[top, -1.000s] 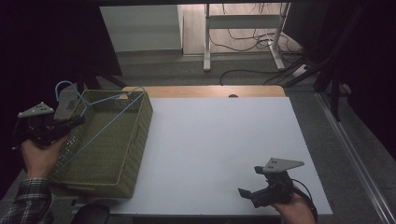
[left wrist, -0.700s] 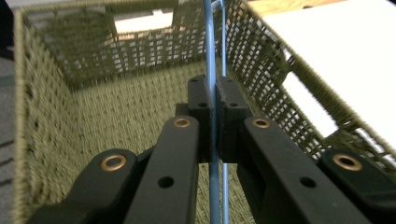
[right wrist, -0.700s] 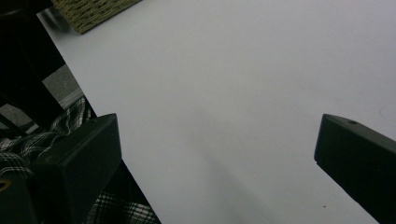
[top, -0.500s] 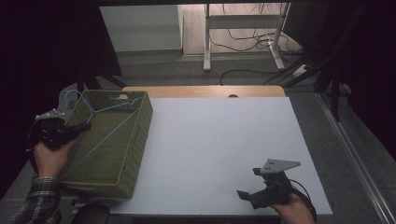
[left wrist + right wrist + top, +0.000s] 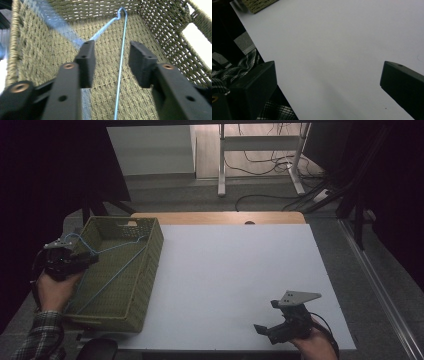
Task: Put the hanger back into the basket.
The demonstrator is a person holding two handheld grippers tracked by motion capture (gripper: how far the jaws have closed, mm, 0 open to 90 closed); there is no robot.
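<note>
So the white counter (image 5: 240,280) is carrying a green woven basket (image 5: 142,285) at its left edge, and a blue wire hanger (image 5: 121,62) is lying inside it. The left tool (image 5: 111,61) has just been opening, its jaws now standing apart with the wire passing between them untouched. The right tool (image 5: 274,325) is hanging wide open over bare counter near the front right corner

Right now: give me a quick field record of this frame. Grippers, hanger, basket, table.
left gripper: over the basket, jaws just opened, apart, pads off the wire
hanger: blue wire, lying in the basket, one wire runs up between the open jaws
basket: green woven, at the table's left edge
right gripper: open, nothing between the jaws, low over the near right of the table
table: white top
</note>
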